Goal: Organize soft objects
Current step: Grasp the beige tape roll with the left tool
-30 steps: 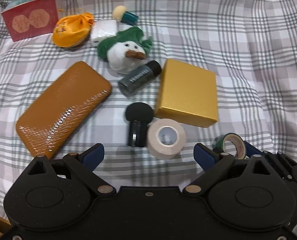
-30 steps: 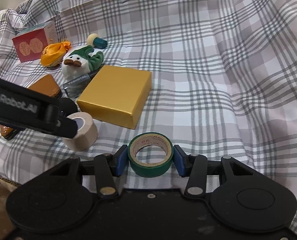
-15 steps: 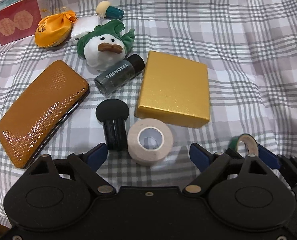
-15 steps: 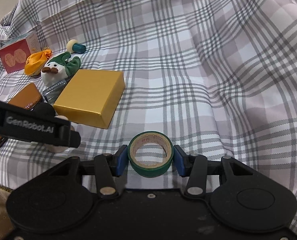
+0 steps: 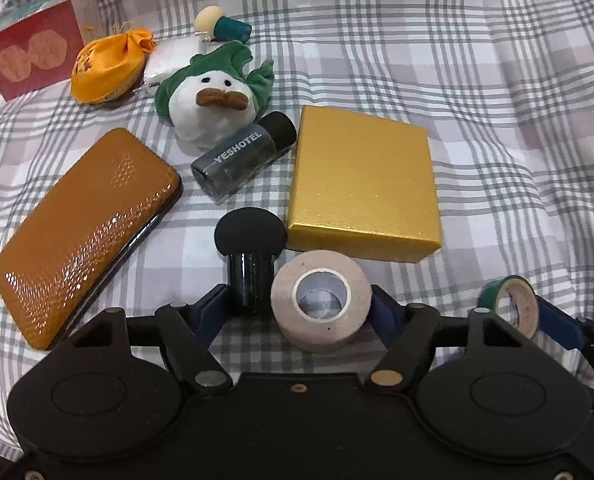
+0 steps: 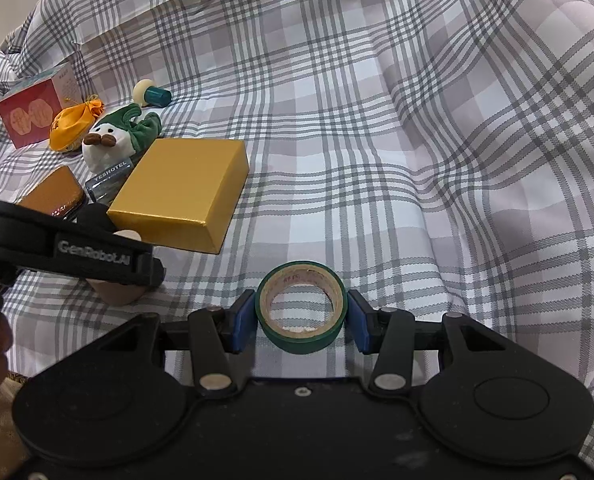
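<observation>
My left gripper [image 5: 297,308] points down at the plaid cloth, and its jaws are closing. A beige tape roll [image 5: 321,308] and the handle of a black sponge applicator [image 5: 251,256] lie between its blue pads, which are right beside them. In the right wrist view my right gripper [image 6: 301,318] is shut on a green tape roll [image 6: 301,338] just above the cloth. That green tape roll [image 5: 509,308] also shows at the lower right of the left wrist view. Further back lie a green-and-white plush duck [image 5: 213,96], an orange pouch [image 5: 105,68] and a cream sponge with a teal handle [image 5: 221,26].
A gold box [image 5: 363,184] sits just beyond the beige roll. A grey bottle [image 5: 241,160] lies between the box and a glossy orange case [image 5: 85,236]. A red box [image 5: 33,56] and a white packet [image 5: 169,56] are at the far left. Rumpled plaid cloth [image 6: 417,140] stretches to the right.
My left gripper has come down closer to the beige roll and its jaws have narrowed around the roll and the black applicator. The right gripper keeps its hold on the green tape.
</observation>
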Demonstrator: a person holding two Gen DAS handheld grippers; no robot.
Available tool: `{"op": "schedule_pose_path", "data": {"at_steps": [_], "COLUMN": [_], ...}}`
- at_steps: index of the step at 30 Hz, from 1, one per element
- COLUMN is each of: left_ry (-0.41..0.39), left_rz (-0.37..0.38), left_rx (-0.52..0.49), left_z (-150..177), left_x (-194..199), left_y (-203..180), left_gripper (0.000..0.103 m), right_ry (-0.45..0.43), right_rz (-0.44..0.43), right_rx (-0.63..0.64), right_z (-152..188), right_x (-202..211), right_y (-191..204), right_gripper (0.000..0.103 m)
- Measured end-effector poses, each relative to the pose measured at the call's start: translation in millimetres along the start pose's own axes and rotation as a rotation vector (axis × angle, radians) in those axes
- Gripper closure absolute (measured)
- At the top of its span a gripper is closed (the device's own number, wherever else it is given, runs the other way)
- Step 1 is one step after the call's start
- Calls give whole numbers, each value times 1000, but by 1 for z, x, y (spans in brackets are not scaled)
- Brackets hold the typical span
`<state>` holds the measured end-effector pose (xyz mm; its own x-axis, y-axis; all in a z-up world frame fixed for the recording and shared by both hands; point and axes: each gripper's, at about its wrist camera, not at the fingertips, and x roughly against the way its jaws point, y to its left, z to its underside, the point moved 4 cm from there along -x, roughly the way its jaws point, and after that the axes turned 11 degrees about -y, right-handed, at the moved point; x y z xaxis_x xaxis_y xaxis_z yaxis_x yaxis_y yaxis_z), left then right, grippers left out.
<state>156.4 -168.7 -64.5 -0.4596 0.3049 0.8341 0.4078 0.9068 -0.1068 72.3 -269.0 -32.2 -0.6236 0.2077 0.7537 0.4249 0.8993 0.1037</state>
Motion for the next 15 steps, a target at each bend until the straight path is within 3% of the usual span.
{"op": "schedule_pose_path", "data": {"at_steps": [8, 15], "left_ry": [4, -62], "left_rz": [32, 26], "left_rx": [-3, -32], "left_z": [9, 7], "left_x": [32, 39], "left_y": [10, 21], "left_gripper": [35, 35], "right_ry": [2, 10], "right_rz": [1, -22], "right_rx": [-3, -14], "right_z": [-2, -1], "right_x": [13, 27], "right_y": [3, 15], "right_gripper": [57, 57]}}
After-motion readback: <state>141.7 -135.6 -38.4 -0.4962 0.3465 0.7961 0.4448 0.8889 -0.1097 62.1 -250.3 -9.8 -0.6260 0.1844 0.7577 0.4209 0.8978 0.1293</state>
